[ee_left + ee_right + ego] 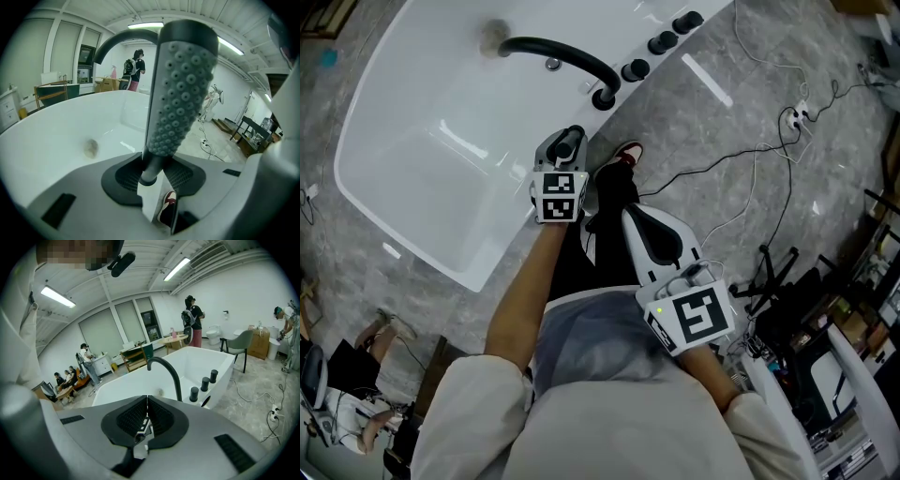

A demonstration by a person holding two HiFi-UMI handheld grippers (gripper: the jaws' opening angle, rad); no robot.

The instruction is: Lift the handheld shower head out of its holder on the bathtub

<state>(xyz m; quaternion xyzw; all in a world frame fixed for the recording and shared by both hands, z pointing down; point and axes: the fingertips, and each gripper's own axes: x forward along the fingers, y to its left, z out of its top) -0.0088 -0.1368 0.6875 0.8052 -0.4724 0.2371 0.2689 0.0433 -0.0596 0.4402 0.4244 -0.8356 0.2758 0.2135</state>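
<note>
**A:** While the left gripper (pixel 152 176) has the handheld shower head (pixel 180 89) between its jaws, does that look like a real grip?

**B:** I think so. Both pads sit against the dark stem just under the nubbed grey head. The head stands upright at the near rim of the bathtub (pixel 422 141). Its holder is hidden below the jaws, so I can't tell how deep the stem sits.

**A:** And the right gripper (pixel 146 420)?

**B:** Its jaws are closed together on nothing. It is held back by the person's body, well apart from the tub.

**A:** So how should the lift go?

**B:** Hold a firm squeeze on the stem and draw it straight up along its own axis. Tilting it would probably make it bind in the socket. Go slowly, because a hose likely trails underneath, and stay clear of the black faucet spout (pixel 562 52) further along the rim
</note>
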